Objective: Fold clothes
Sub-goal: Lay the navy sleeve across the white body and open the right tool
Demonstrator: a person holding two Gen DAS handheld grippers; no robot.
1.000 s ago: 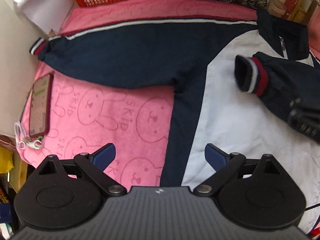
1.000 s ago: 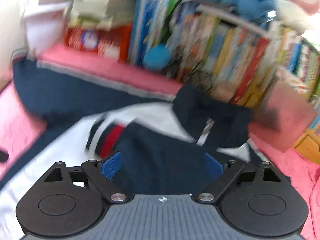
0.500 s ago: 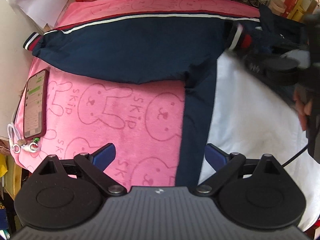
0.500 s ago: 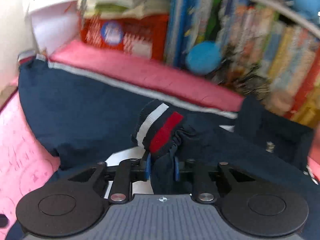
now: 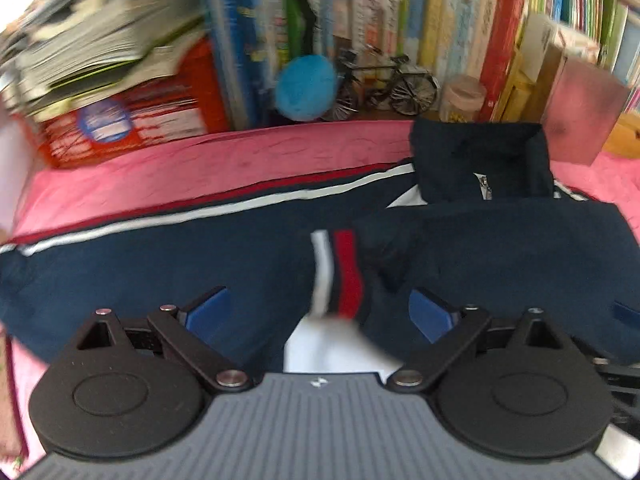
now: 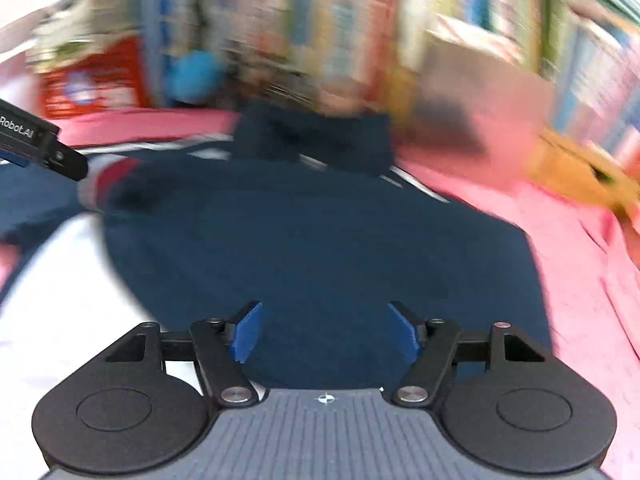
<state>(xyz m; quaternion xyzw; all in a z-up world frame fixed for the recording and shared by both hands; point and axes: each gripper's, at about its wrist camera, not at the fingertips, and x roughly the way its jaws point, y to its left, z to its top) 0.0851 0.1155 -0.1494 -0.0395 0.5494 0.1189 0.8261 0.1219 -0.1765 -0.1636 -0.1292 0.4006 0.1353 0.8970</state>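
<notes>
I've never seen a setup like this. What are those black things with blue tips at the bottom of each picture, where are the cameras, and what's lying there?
There is no robot here: a person holds a two-finger gripper in each hand, and a fisheye camera on each looks forward along its fingers. One picture shows the left gripper, the other the right gripper. The blue tips are finger pads. Both grippers are open and hold nothing. Ahead lies a navy and white jacket on a pink blanket, one sleeve folded across so its striped cuff sits mid-jacket. Behind stand books and a toy bicycle. The right view is blurred.
</notes>
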